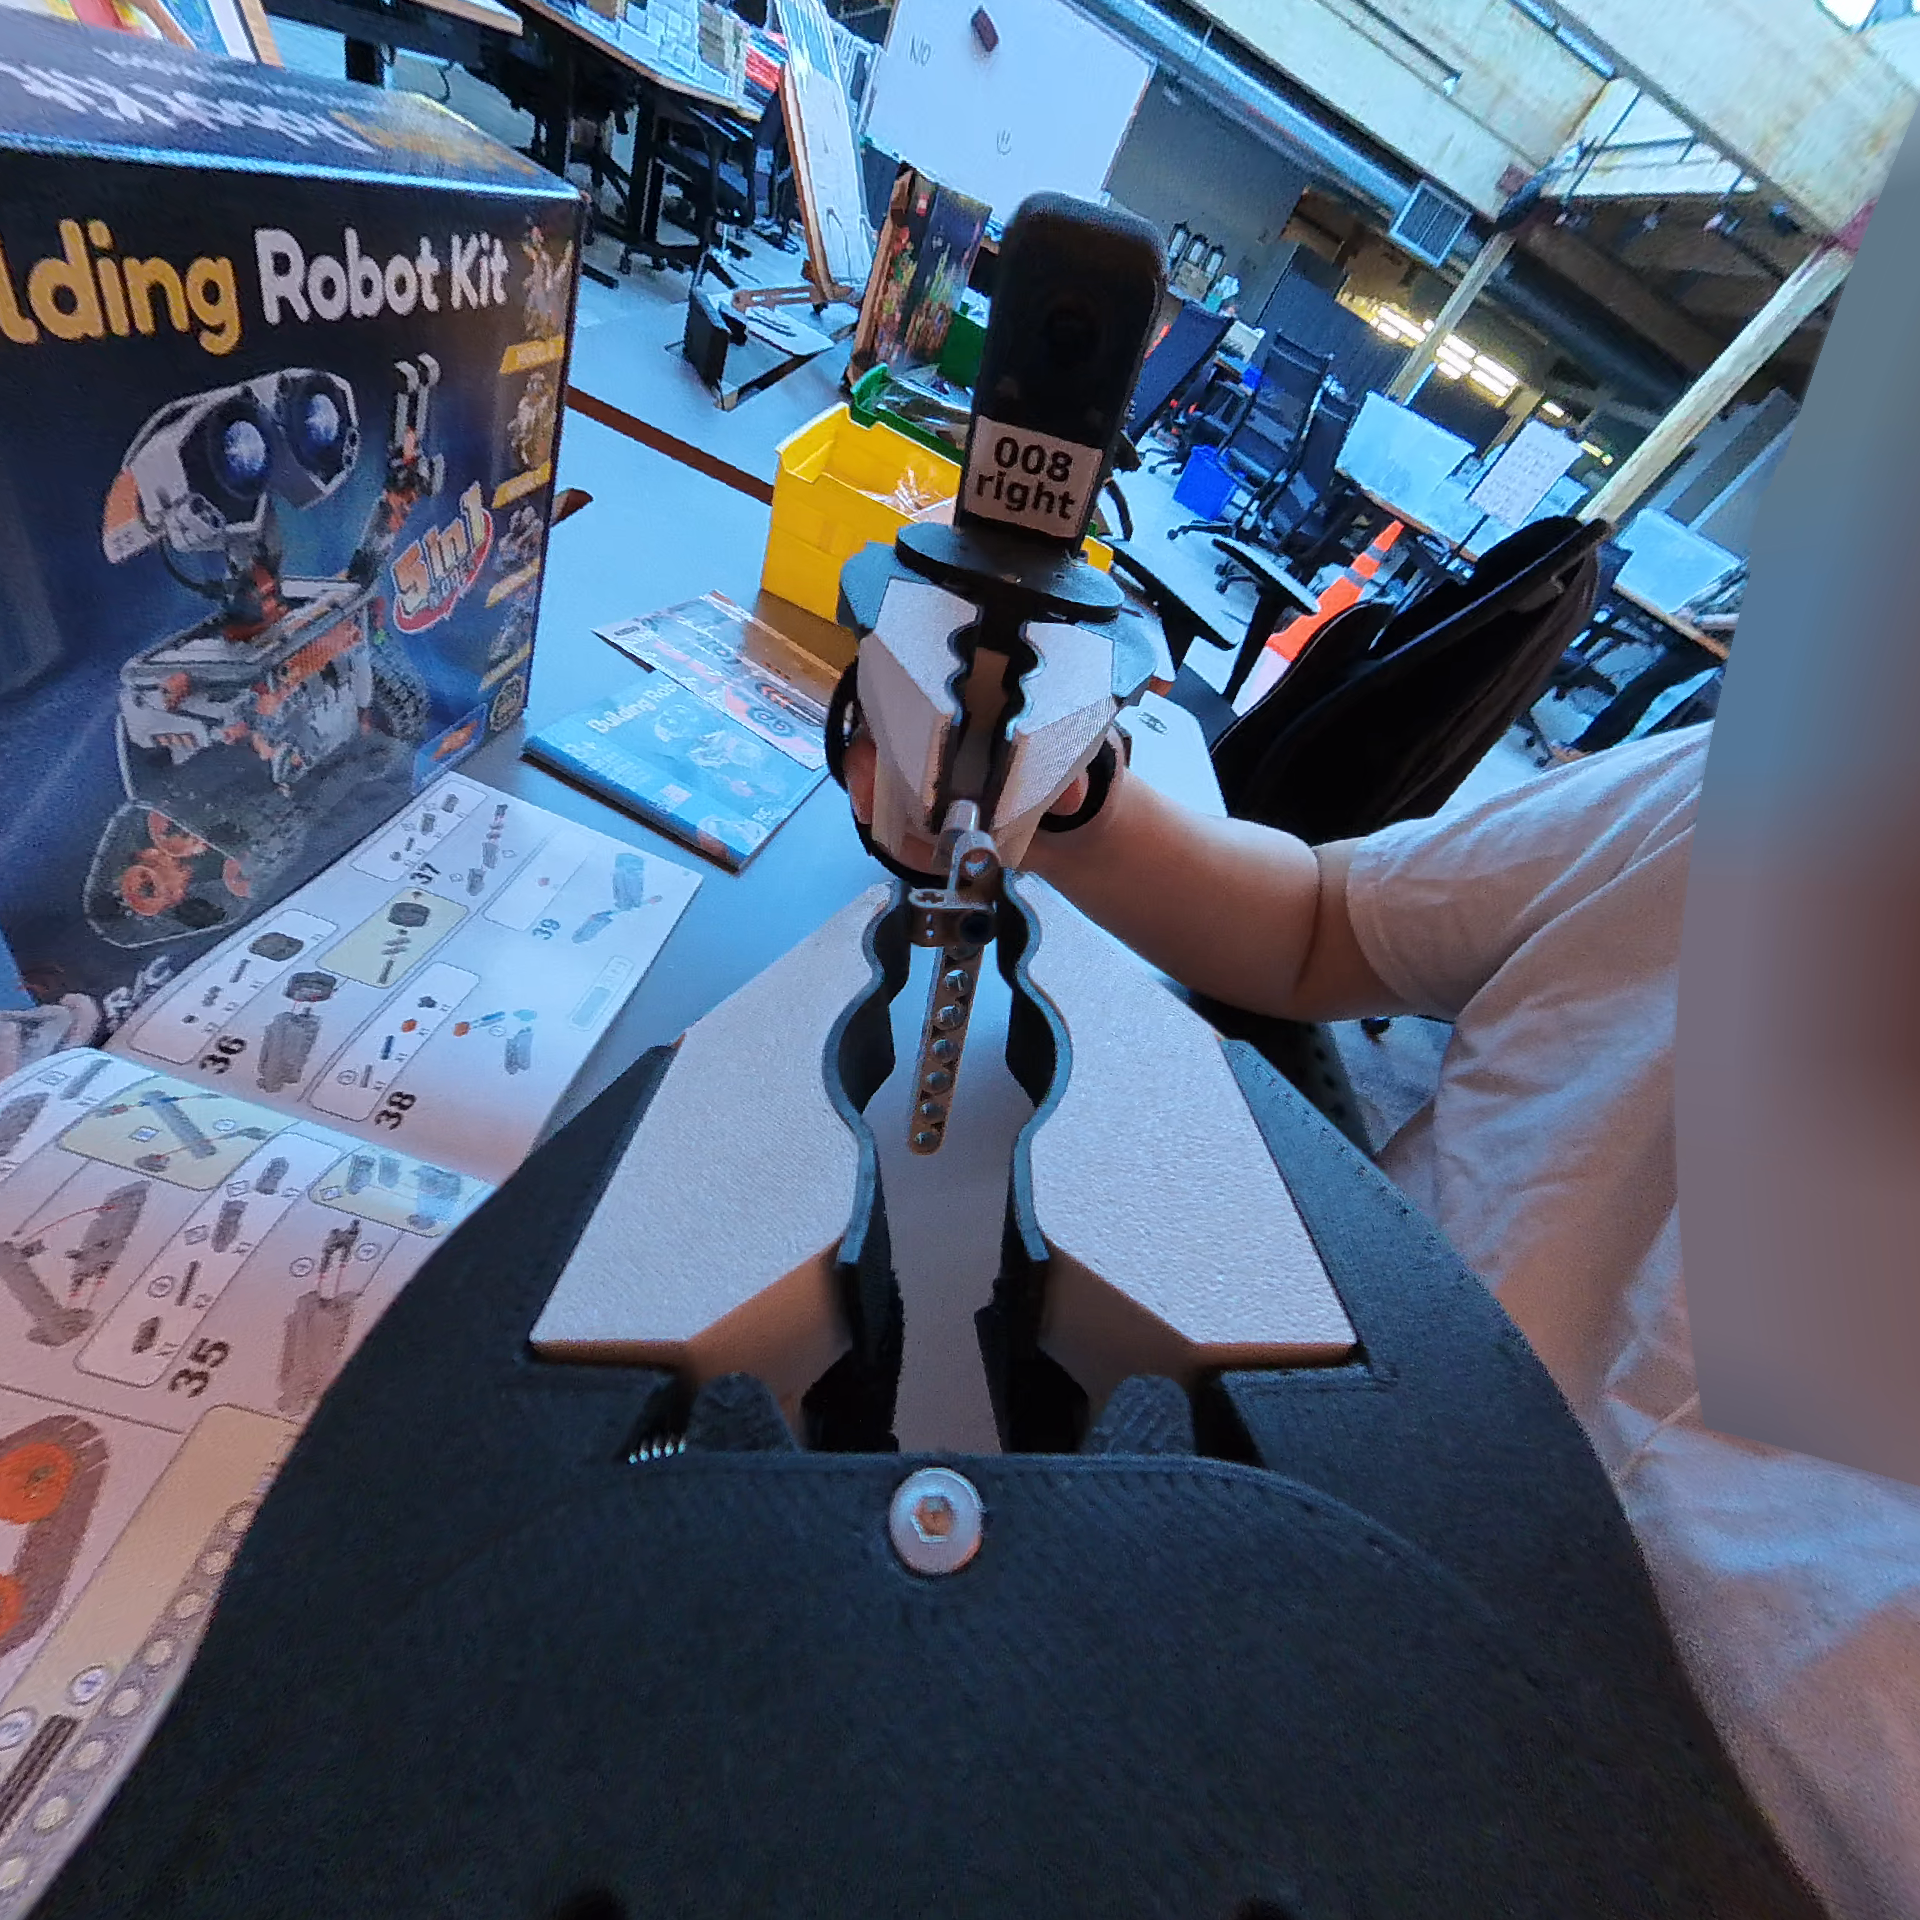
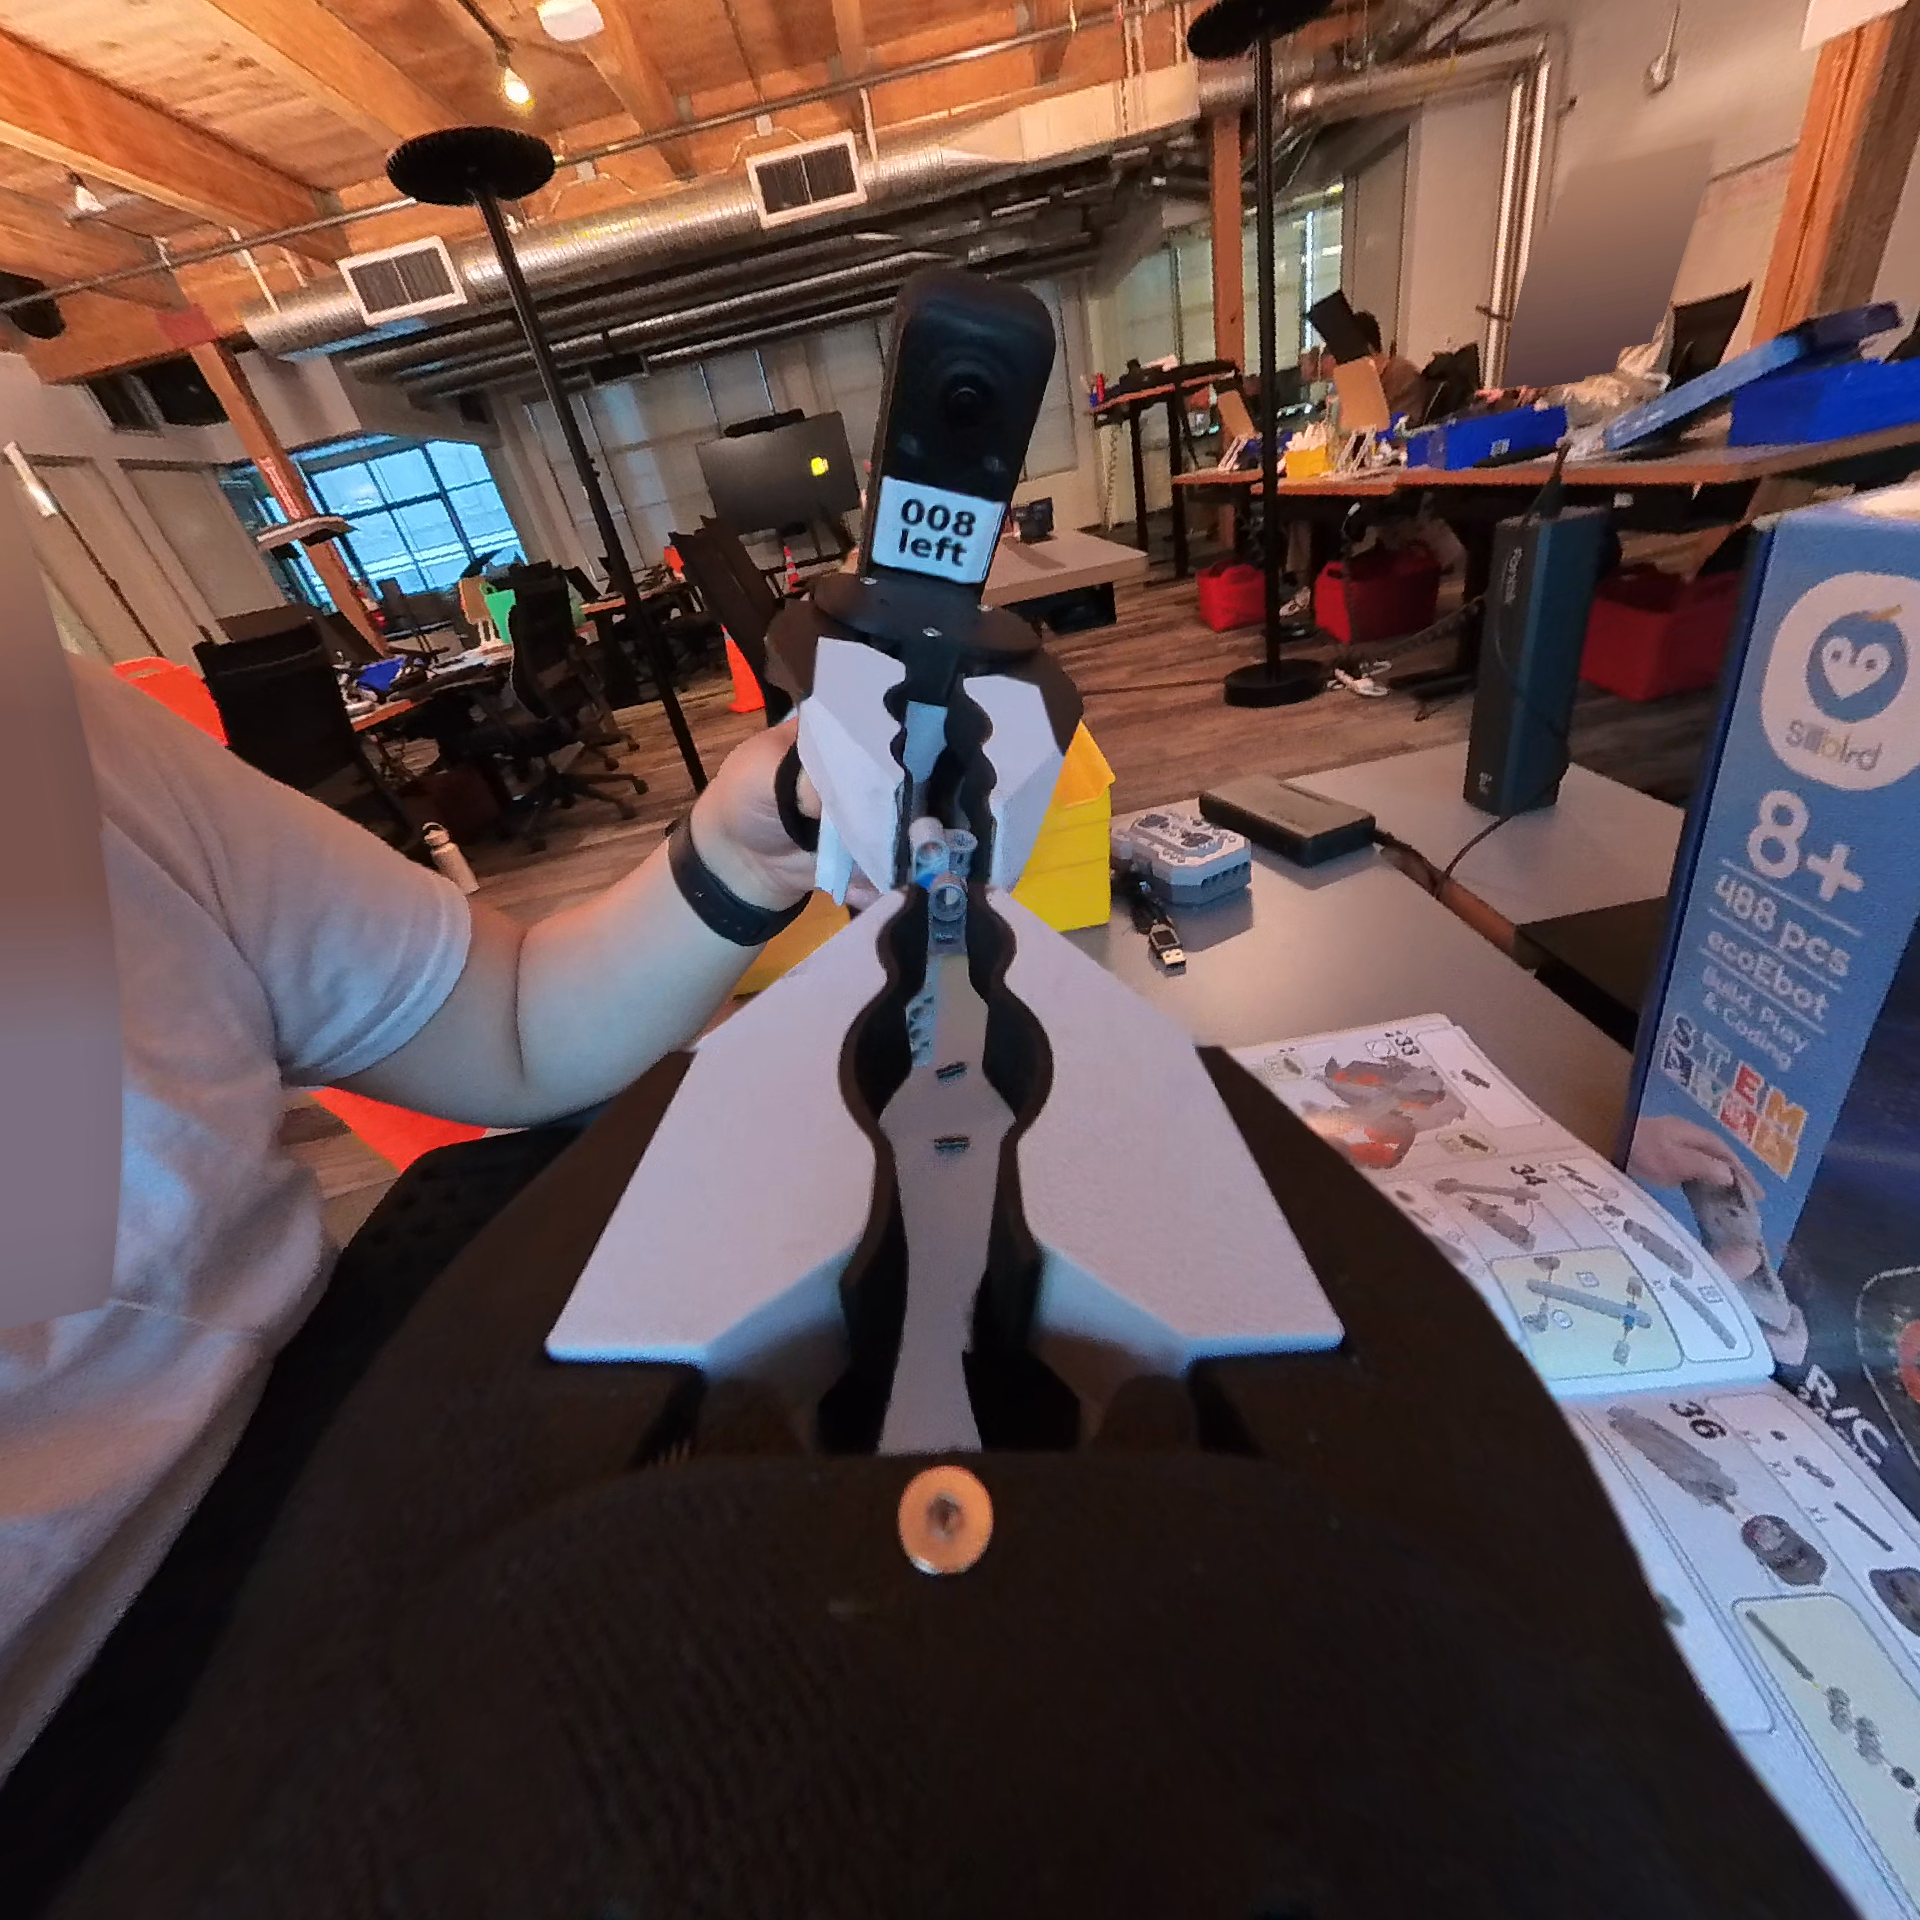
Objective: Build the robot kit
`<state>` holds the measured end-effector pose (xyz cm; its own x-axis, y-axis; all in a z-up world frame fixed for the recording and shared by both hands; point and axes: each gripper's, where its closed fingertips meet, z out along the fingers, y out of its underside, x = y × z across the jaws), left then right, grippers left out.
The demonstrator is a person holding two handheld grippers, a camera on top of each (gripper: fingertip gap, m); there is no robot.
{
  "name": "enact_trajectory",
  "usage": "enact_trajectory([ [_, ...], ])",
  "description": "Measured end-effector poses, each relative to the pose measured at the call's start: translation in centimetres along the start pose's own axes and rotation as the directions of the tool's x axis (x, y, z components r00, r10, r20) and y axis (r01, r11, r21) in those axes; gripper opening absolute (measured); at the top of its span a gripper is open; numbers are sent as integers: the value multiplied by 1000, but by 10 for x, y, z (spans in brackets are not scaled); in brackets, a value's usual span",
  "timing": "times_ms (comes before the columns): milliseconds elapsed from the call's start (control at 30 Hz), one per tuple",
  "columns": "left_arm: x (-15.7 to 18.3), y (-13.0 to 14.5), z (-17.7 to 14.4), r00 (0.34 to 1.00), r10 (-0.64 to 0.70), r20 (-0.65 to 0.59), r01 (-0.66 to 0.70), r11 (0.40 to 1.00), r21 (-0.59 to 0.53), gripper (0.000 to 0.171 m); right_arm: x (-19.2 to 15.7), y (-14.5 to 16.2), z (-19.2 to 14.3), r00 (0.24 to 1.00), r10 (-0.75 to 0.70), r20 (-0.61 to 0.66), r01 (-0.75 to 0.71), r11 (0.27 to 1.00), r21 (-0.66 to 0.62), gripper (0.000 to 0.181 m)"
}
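My left gripper (image 1: 951, 896) is shut on a long grey beam with holes (image 1: 940, 1039) that runs along the gap between its fingers. My right gripper (image 1: 966, 831) faces it tip to tip and is shut on a shorter grey holed beam (image 2: 928, 1013) with a round grey connector (image 2: 948, 894) at its end. The two pieces meet between the tips, by a small blue pin (image 1: 971, 928). In the right wrist view my right gripper (image 2: 940, 906) points at the left gripper (image 2: 935, 831). Both are held above the grey table (image 1: 644, 540).
A dark blue kit box (image 1: 260, 499) stands on the table and also shows in the right wrist view (image 2: 1787, 935). An open instruction booklet (image 1: 312, 1091) lies beside it. A yellow bin (image 1: 831, 509), a grey electronic block (image 2: 1179, 847) and a black box (image 2: 1288, 821) sit farther back.
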<state>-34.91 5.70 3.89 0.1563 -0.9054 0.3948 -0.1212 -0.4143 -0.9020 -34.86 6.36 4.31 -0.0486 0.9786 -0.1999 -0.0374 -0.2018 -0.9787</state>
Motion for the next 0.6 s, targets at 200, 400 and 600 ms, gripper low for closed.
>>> enact_trajectory([
  [200,-2,1,2,1000,-7,3,7,1000,-1,14,-2,7,2,1000,20,19,-19,999,-51,6],
  [400,-2,-8,1,999,-50,-20,51,996,77,13,-1,-3,0,997,75,18,-76,997,29,6],
  [600,-3,-25,2,985,-138,-108,161,955,250,13,4,-17,-3,986,163,21,-165,969,184,6],
])
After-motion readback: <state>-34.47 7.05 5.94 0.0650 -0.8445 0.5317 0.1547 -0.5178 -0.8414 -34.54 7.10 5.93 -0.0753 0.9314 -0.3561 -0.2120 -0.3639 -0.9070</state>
